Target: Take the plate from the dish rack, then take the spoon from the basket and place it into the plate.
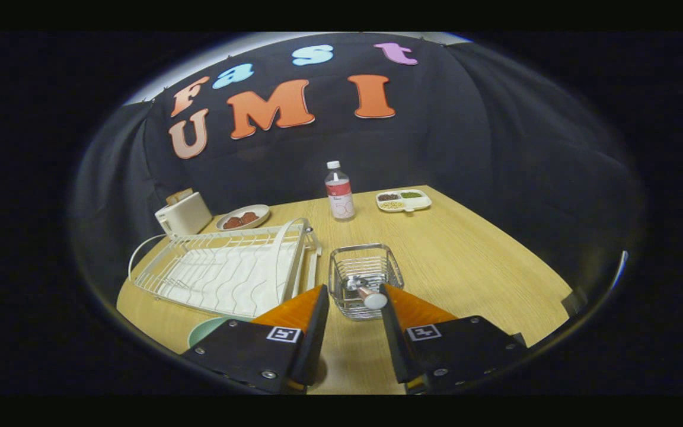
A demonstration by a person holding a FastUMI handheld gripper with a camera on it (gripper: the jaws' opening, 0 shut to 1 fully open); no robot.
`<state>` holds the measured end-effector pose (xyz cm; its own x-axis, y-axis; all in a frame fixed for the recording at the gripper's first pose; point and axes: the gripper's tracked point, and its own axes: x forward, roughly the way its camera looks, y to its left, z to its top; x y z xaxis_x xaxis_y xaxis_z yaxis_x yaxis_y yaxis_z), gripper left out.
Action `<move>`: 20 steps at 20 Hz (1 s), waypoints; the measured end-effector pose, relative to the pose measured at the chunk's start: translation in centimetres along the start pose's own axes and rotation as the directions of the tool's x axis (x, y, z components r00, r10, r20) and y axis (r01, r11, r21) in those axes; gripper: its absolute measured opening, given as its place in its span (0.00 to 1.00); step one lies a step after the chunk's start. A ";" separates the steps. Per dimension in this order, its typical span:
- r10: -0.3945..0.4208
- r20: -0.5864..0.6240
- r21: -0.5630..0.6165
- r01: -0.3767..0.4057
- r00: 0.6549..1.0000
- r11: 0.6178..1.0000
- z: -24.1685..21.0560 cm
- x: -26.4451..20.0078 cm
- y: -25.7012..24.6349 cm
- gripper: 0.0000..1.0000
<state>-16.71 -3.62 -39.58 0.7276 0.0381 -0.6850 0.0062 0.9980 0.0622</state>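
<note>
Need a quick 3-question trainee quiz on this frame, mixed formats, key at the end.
1. True or false: the dish rack still holds the plate.
2. The spoon sits: A) in the wire basket, B) on the plate, C) beside the bottle.
3. Fill in: the gripper fingers are ____, just short of the basket.

Key: 1 false, the rack is empty and the plate lies on the table by the left finger; 2 A; 3 open.
</note>
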 end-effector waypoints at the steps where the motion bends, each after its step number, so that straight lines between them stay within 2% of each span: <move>1: -0.011 -0.006 -0.021 0.011 1.000 1.000 -0.1 0.1 0.1 0.46; 4: -0.066 0.007 -0.029 0.066 0.998 0.997 0.6 0.5 -0.6 0.30; 6: -0.063 -0.009 0.012 0.063 0.998 0.998 0.6 0.5 -0.3 0.16; 7: -0.060 -0.021 0.036 0.061 0.998 0.998 0.7 0.3 -0.2 0.14; 13: -0.062 -0.008 0.131 0.062 0.998 0.989 3.7 -0.8 -0.6 0.12; 20: -0.022 0.044 0.091 0.018 0.999 0.996 7.7 -3.8 -0.3 0.10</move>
<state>-14.15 -4.46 -31.38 0.7569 0.0143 -0.6534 0.0816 0.9899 0.1161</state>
